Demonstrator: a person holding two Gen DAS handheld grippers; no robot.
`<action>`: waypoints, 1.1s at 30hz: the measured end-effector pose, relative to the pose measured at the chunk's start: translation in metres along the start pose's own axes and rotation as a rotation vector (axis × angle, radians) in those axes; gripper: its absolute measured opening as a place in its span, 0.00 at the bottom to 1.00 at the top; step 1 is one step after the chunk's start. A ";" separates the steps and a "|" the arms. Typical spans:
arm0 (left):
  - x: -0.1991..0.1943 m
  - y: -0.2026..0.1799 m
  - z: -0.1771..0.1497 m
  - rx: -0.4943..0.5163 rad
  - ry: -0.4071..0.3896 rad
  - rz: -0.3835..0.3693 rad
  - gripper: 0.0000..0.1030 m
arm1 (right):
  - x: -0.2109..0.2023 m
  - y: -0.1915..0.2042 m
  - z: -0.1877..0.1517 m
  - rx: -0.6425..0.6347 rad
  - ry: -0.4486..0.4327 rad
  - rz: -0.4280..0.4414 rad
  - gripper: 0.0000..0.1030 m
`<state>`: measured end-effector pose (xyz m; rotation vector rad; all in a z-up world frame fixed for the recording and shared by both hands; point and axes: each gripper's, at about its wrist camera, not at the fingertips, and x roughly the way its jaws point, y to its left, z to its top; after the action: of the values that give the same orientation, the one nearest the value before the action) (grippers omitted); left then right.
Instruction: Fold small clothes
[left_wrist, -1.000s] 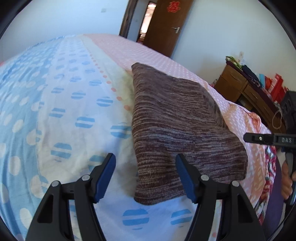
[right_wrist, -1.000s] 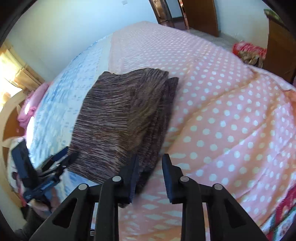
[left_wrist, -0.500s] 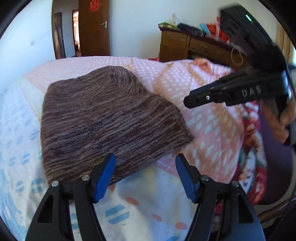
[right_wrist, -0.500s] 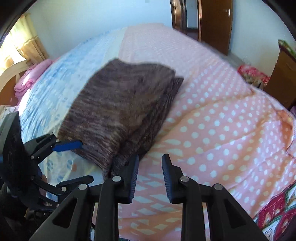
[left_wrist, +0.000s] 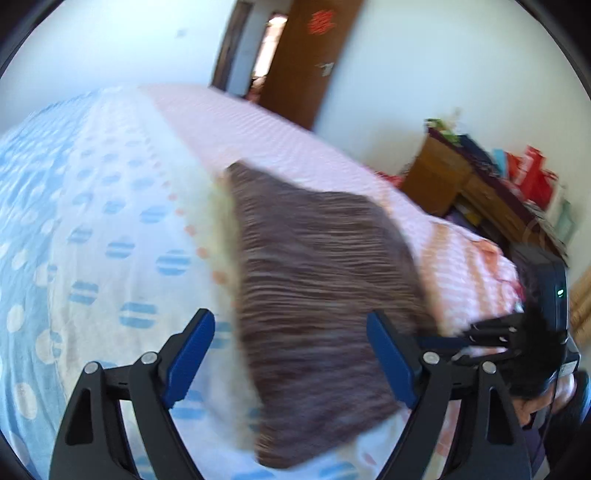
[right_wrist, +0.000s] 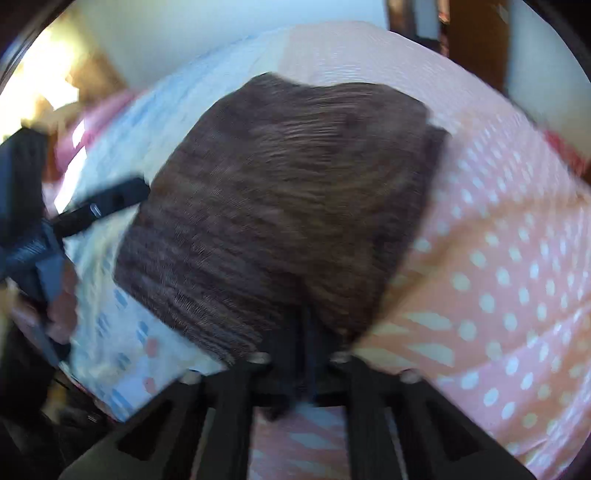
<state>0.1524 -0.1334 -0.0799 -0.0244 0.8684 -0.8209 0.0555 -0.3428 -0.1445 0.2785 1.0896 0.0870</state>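
The brown knit garment (left_wrist: 317, 280) lay folded on the bed (left_wrist: 110, 229), straddling the seam between the blue-dotted sheet and the pink dotted cover (right_wrist: 509, 280). It looked soft, limp and light: thick marled knit in several layers, no stiffness, likely to sag and unfold if lifted by one point. The weave looked grippy rather than slippery, and nothing about it seemed fragile. Best hold, as judged here: the near edge or corners, pinching all layers together, one tool at each side so the fold stays square.

The right tool (right_wrist: 306, 354) was shut, its jaws brought fully together at the near edge of the garment. Dark knit bunched right at the jaw line, so it appeared to have pinched the near hem, though blur and shadow made the exact bite hard to confirm. That tool pointed steeply down at the bed, close over the cloth.

The left tool (left_wrist: 291, 365) was wide and its jaws were opening; the near corner of the garment showed between the blue pads (left_wrist: 192, 354), but neither pad pressed on it. It hovered above the cloth, tilted down at a moderate angle, with nothing held. In the right wrist view, one left-tool finger (right_wrist: 107, 206) reached toward the garment's far-left edge, and part of a hand (right_wrist: 62, 295) showed beneath it, blurred.

Both views were motion-smeared.
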 end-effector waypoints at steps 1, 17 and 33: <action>0.007 0.003 -0.001 -0.006 0.021 0.020 0.84 | -0.005 -0.009 -0.001 0.064 -0.006 0.044 0.00; -0.004 -0.027 -0.017 0.140 -0.024 0.309 0.90 | -0.076 0.037 0.021 0.037 -0.344 -0.179 0.05; -0.085 -0.081 -0.032 0.195 -0.154 0.378 1.00 | -0.148 0.095 -0.068 0.039 -0.611 -0.396 0.72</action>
<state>0.0482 -0.1253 -0.0176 0.2386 0.6191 -0.5366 -0.0671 -0.2695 -0.0212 0.1051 0.5217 -0.3551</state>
